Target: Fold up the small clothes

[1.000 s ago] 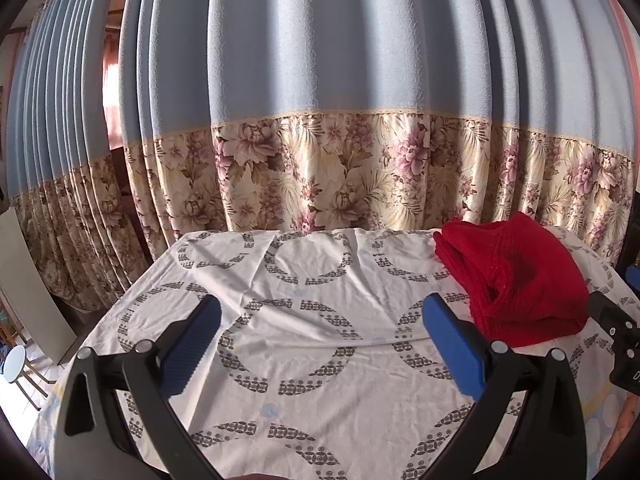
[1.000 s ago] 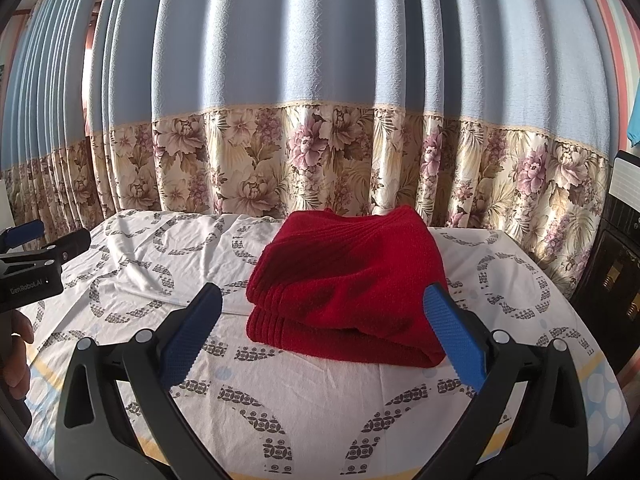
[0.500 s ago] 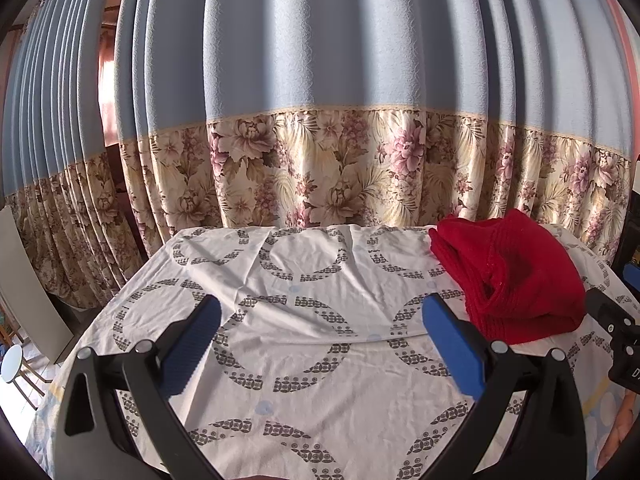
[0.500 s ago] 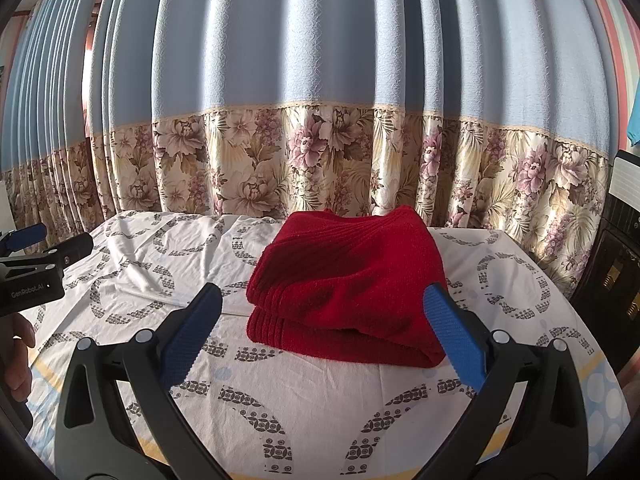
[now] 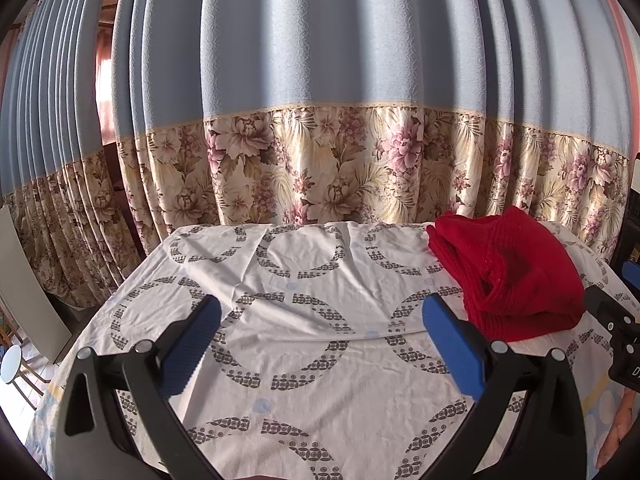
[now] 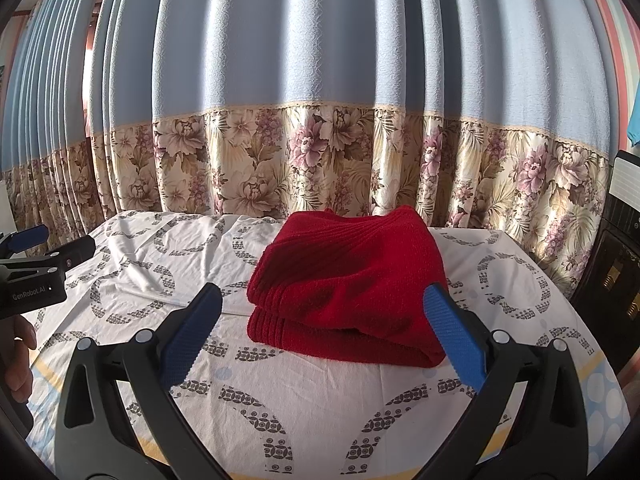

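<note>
A red knitted garment (image 6: 348, 284) lies folded in a thick stack on the patterned white sheet (image 6: 320, 400). In the left wrist view it sits at the right (image 5: 508, 272). My right gripper (image 6: 320, 320) is open and empty, held just in front of the garment without touching it. My left gripper (image 5: 320, 328) is open and empty above bare sheet, to the left of the garment. The left gripper also shows at the left edge of the right wrist view (image 6: 36, 268).
A blue curtain with a floral lower band (image 6: 320, 168) hangs right behind the table. A dark cabinet (image 6: 616, 264) stands at the right. A white stool (image 5: 12, 364) stands on the floor at the left.
The left gripper has drawn back and lifted a little, so the garment and table edge sit lower and farther right in its view. The right gripper has hardly moved.
</note>
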A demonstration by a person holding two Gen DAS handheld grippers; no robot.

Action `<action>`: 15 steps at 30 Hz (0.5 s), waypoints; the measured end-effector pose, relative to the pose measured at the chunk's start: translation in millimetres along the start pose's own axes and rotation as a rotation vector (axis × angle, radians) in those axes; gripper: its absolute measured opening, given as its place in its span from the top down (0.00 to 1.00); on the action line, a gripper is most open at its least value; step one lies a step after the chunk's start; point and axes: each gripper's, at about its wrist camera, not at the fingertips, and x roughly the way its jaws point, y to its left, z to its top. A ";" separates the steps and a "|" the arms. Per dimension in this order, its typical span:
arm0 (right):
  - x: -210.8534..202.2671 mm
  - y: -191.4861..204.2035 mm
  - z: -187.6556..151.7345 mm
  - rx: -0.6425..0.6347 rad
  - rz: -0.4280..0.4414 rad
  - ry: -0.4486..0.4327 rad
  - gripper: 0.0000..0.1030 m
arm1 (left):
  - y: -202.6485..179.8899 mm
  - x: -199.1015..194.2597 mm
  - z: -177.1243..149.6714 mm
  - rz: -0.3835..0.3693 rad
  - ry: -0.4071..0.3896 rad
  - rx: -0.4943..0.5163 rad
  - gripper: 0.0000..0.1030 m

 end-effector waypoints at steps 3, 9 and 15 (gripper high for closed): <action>0.1 0.1 0.1 0.000 0.000 0.000 0.03 | -0.3 0.1 -0.1 0.000 0.001 0.002 0.02; 0.2 0.3 0.2 0.000 0.000 0.001 0.03 | 1.0 -0.9 -0.4 -0.001 0.001 -0.001 0.02; 0.3 0.7 0.2 -0.001 -0.001 0.001 0.03 | 0.3 -1.2 -0.3 0.001 0.000 0.001 0.02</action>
